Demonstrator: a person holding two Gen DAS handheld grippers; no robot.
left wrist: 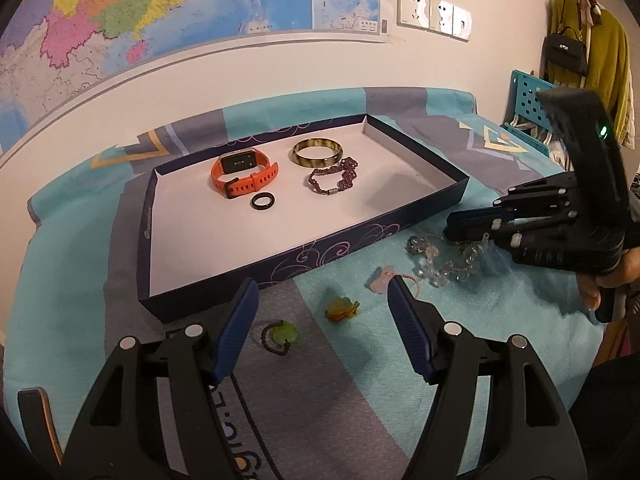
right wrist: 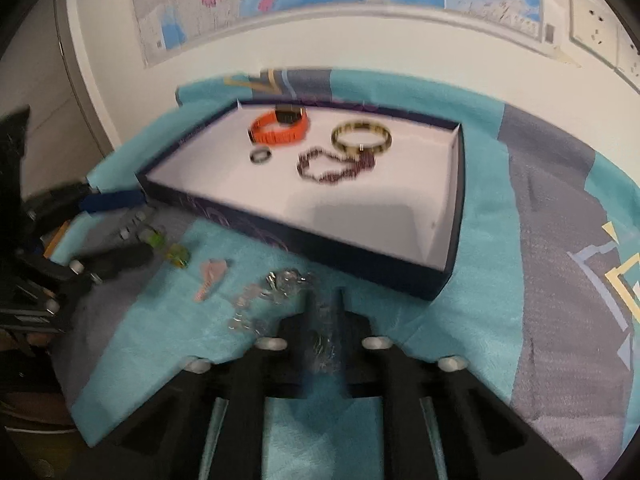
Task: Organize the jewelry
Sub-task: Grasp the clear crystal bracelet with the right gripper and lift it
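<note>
A dark blue tray (left wrist: 360,236) (right wrist: 360,260) with a white floor lies on the teal cloth. In it are an orange watch (left wrist: 244,178) (right wrist: 280,128), a black ring (left wrist: 263,201) (right wrist: 261,156), a brown-gold bangle (left wrist: 317,153) (right wrist: 362,136) and a purple bead bracelet (left wrist: 334,178) (right wrist: 332,166). A clear crystal bracelet (left wrist: 440,260) (right wrist: 276,292) lies in front of the tray. My right gripper (right wrist: 324,308) (left wrist: 460,232) is shut on one end of it. My left gripper (left wrist: 322,300) is open above an orange charm (left wrist: 342,309); a green charm (left wrist: 282,334) (right wrist: 154,238) and a pink hair tie (left wrist: 384,280) (right wrist: 210,278) lie nearby.
A map and sockets (left wrist: 434,10) are on the wall behind. A blue rack (left wrist: 528,108) and hanging clothes (left wrist: 588,52) stand at the right. The cloth drops off at the near and left edges.
</note>
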